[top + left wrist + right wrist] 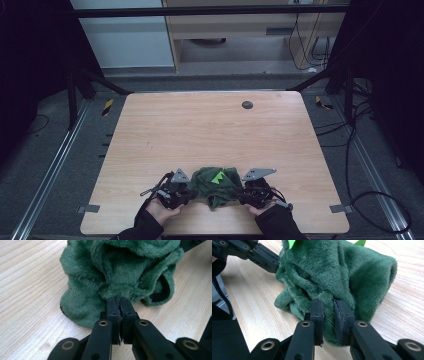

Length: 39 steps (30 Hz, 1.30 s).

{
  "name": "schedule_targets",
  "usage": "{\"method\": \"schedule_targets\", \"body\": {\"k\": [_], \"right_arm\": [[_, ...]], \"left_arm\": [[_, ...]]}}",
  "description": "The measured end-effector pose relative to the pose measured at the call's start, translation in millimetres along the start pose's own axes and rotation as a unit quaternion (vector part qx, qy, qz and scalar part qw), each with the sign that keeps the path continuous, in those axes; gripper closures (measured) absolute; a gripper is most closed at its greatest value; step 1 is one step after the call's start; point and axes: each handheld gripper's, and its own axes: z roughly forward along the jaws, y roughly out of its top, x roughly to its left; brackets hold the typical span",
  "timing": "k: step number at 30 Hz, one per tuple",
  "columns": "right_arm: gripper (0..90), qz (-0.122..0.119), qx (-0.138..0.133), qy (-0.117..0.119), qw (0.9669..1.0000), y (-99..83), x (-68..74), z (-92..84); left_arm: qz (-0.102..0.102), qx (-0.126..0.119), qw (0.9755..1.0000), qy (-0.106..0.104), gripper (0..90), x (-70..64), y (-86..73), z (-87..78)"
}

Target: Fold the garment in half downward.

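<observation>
The person's two forearms came in from the bottom edge of the high view, dark sleeves angled inward toward each other. The left hand (162,209) cupped the left gripper (186,192) from below, its jaws pointing right toward the middle. The right hand (261,206) held the right gripper (244,193) the same way, jaws pointing left. The two grippers faced each other, near but apart, each with its grey three-cornered plate on top. In the left gripper view the left jaws stood pressed together on a pinch of green cloth (120,270). In the right gripper view the right jaws were clamped on a thicker fold of it, a narrow gap remaining between them.
</observation>
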Motion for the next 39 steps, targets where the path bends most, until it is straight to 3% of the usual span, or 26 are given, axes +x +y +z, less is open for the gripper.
{"method": "schedule_targets", "body": {"k": [9, 20, 26, 31, 39], "right_arm": [[69.6, 0.004, -0.025, -0.003, 0.9997, 4.1, -1.5, -13.3], [64.7, 0.006, -0.056, -0.013, 0.9983, 7.6, -4.3, -29.6], [65.6, 0.007, -0.076, -0.026, 0.9967, 13.0, -7.8, -41.6], [72.3, 0.012, -0.091, -0.049, 0.9946, 19.5, -17.3, -47.6], [84.5, 0.017, -0.096, -0.067, 0.993, 35.0, -32.1, -40.2]], "left_arm": [[-0.012, -0.025, 0.9995, 0.013, 72.0, 3.6, 3.1, -13.8], [-0.035, -0.059, 0.9974, 0.022, 64.7, 13.3, 4.8, -36.4], [-0.053, -0.082, 0.9944, 0.04, 64.9, 24.4, 8.4, -48.0], [-0.066, -0.095, 0.9916, 0.057, 68.4, 35.3, 14.0, -54.4], [-0.064, -0.109, 0.9893, 0.072, 82.6, 45.6, 26.6, -49.8]]}}
